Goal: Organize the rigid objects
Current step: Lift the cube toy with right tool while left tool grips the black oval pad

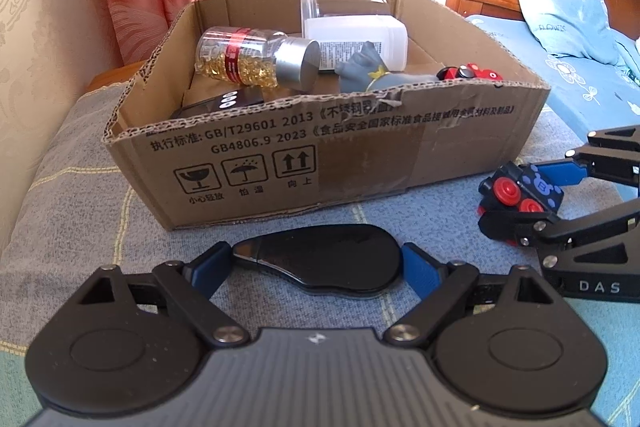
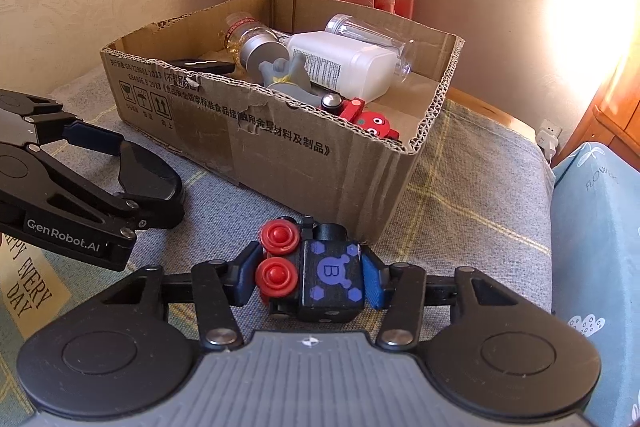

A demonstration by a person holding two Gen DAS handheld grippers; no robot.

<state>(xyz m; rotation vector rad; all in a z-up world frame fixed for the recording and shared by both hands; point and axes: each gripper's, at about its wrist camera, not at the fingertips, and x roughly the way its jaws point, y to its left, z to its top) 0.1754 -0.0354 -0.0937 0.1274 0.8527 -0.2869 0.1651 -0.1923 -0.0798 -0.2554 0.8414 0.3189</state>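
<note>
My right tongs (image 2: 310, 281) clamped on black toy block (image 2: 320, 275), blue pads pressing red wheels one side, printed face other, just off cardboard box (image 2: 280, 155) near wall. My left tongs (image 1: 316, 263) spread wide, pads touching both ends of glossy black mouse (image 1: 320, 263) on grey checked cushion (image 1: 80, 187). Both pitch downward. Box holds capsule bottle (image 1: 240, 59), white bottle (image 1: 356, 39), red toy (image 2: 368, 121); open cushion strip before box.

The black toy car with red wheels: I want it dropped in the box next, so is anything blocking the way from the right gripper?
Only the cardboard box near wall stands between; the toy car, clamped in the right gripper, must clear it.
</note>
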